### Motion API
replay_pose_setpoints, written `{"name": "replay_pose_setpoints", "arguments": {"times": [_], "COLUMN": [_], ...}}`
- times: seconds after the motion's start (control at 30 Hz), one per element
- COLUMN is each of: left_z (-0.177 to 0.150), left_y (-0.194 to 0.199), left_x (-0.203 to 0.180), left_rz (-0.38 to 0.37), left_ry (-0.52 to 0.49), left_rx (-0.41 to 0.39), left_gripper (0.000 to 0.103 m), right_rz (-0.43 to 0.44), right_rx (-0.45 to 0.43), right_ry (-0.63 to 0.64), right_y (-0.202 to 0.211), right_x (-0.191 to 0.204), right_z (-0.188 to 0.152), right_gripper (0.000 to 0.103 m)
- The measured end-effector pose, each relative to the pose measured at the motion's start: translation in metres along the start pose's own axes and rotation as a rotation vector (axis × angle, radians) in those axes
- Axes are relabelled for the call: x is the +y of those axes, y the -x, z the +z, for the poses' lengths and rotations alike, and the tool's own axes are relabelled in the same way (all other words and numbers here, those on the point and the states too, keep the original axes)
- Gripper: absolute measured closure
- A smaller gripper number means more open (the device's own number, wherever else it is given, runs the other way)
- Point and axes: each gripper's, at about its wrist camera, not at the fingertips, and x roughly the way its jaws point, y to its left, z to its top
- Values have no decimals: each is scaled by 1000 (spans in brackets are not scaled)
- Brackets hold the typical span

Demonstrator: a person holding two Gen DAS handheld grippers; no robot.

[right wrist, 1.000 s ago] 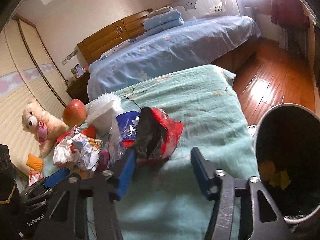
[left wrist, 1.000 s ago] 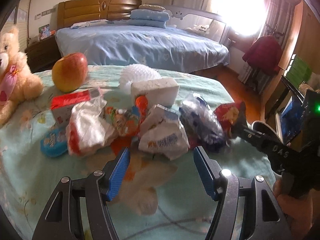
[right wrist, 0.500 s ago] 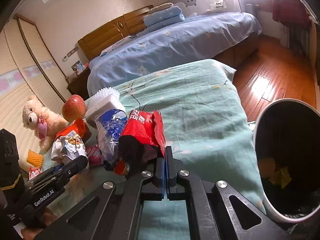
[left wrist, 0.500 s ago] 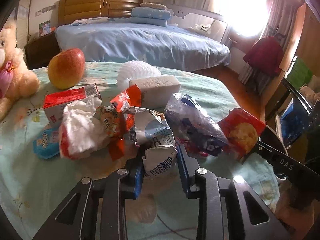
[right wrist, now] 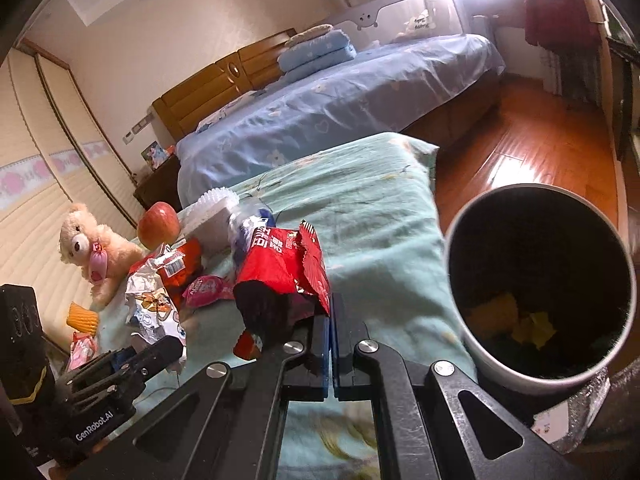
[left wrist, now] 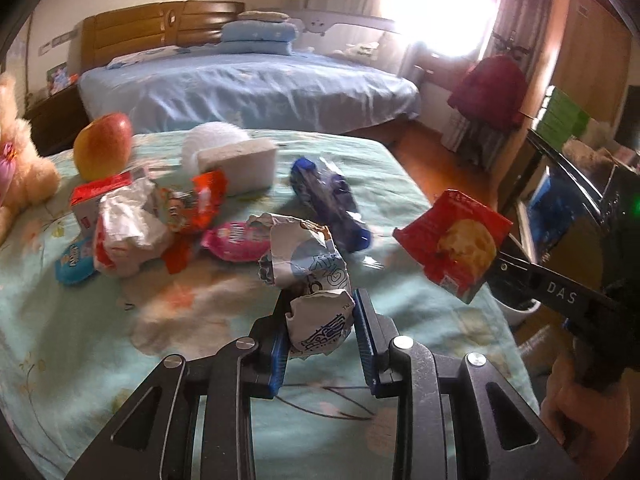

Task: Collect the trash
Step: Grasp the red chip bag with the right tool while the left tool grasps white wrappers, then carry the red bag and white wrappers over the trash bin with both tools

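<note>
My left gripper (left wrist: 320, 316) is shut on a crumpled white and blue wrapper (left wrist: 316, 280), held just above the green bedspread (left wrist: 120, 360). My right gripper (right wrist: 331, 320) is shut on the edge of a red snack packet (right wrist: 286, 268), which hangs clear of the bedspread. The left wrist view shows that red packet (left wrist: 456, 240) in the air at the right. A white bin with a dark inside (right wrist: 516, 380) stands to the right of the bed, with yellow scraps at its bottom.
More litter lies ahead: a blue clear bag (left wrist: 328, 204), a pink packet (left wrist: 236, 240), an orange wrapper (left wrist: 196, 204), a white crumpled bag (left wrist: 124, 236). Behind it are an apple (left wrist: 104, 148), a white block (left wrist: 240, 164), a teddy bear (right wrist: 88, 248) and a blue bed (left wrist: 240, 84).
Both grippers went from open to shut, the left on the white wrapper and the right on the red packet. Both have since drawn back from the pile, lifting their pieces.
</note>
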Motion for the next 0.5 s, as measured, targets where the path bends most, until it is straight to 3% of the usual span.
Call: {"name": "replay_pose_setpoints", "arguments": {"times": [0.5], "left_z": [-4], "left_y": [5], "left_x": [-49], "left_rz": [-45], "left_ry": [-116], "left_rx": [-1], "left_gripper": [75], "right_rz": [-46], "right_rx": [-54], "right_ry": [-48], "right_y": [48], "right_x": [-35], "right_z": [-12], "right_gripper": [103]}}
